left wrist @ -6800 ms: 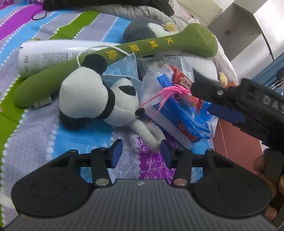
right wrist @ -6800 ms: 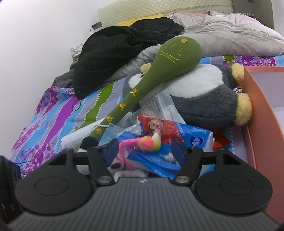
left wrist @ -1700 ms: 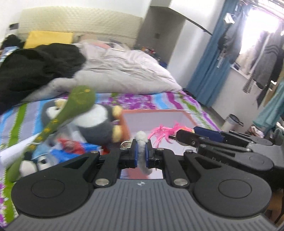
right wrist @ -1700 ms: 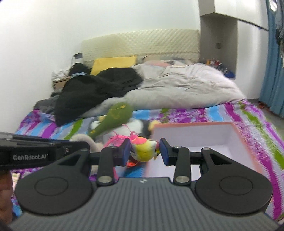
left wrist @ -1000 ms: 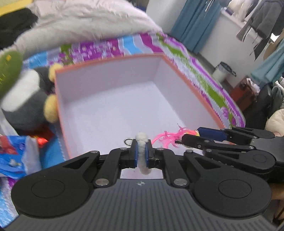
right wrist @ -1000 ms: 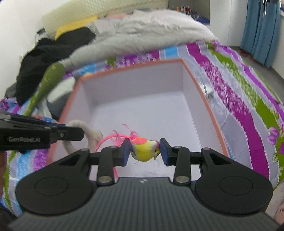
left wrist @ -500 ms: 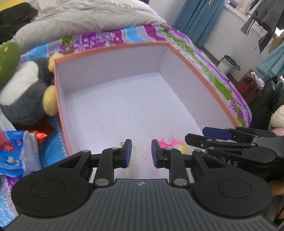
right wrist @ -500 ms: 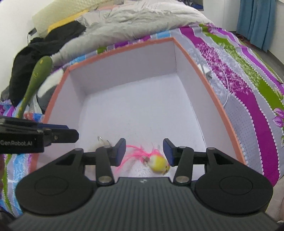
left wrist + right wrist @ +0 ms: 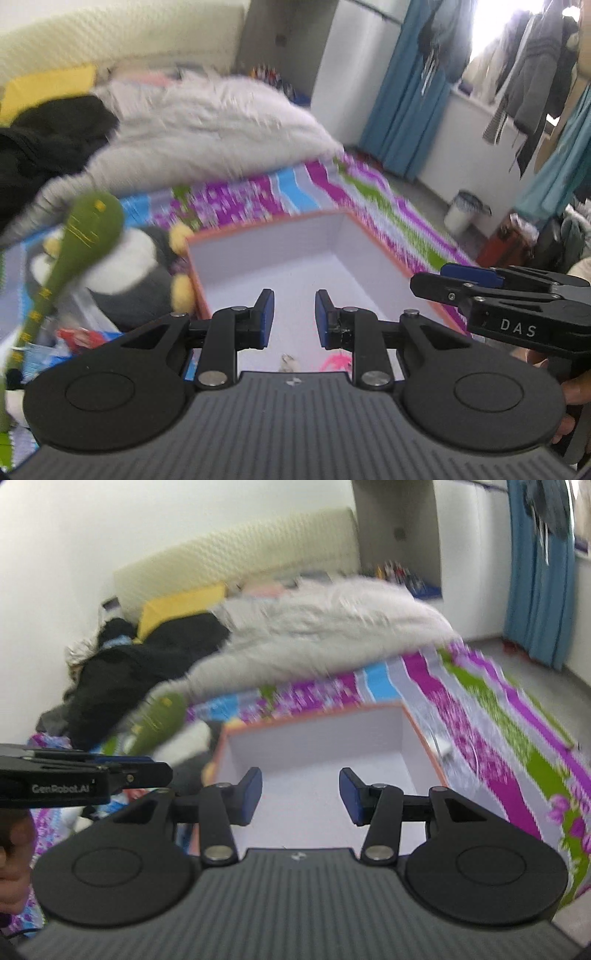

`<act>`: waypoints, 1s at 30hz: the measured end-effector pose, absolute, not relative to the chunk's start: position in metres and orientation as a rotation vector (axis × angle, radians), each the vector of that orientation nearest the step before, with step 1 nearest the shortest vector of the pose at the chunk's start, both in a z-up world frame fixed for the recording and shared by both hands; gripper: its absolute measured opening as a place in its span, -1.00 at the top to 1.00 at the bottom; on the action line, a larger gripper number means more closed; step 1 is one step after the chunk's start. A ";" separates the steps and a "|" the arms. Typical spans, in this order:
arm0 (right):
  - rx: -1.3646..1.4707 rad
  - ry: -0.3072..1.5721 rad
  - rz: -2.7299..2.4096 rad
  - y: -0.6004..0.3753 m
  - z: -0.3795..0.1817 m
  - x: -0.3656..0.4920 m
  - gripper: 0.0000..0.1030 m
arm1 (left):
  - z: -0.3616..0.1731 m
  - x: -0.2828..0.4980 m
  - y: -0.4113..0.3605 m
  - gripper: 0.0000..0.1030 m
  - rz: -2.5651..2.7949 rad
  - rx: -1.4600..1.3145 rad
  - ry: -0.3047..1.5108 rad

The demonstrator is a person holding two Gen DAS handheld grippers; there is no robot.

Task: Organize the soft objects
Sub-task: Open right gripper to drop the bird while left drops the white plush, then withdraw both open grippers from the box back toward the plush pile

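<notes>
Both grippers, left [image 9: 291, 317] and right [image 9: 301, 797], hang spread and empty above the orange-rimmed, white-walled box [image 9: 354, 236]. A pink-feathered toy [image 9: 338, 362] and a small keyring [image 9: 289, 362] lie at its near edge. A fuzzy penguin [image 9: 129, 273] leans against its left wall.
</notes>
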State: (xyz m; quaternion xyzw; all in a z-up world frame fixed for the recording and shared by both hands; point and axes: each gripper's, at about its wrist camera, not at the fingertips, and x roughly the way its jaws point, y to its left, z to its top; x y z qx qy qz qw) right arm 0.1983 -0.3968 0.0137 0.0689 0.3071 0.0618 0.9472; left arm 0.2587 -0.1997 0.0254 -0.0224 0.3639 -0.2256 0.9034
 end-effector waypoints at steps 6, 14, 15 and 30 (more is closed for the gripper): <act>0.097 0.555 0.186 -0.363 0.037 0.173 0.04 | 0.057 0.214 -0.157 0.46 -0.425 -0.076 0.657; 0.065 0.475 0.236 -0.317 0.039 0.132 0.04 | 0.062 0.152 -0.104 0.46 -0.335 -0.087 0.572; 0.064 0.472 0.239 -0.312 0.036 0.127 0.04 | 0.060 0.145 -0.096 0.46 -0.328 -0.101 0.572; 0.091 0.573 0.308 -0.248 -0.023 0.084 0.04 | 0.007 0.088 -0.035 0.46 -0.249 -0.168 0.650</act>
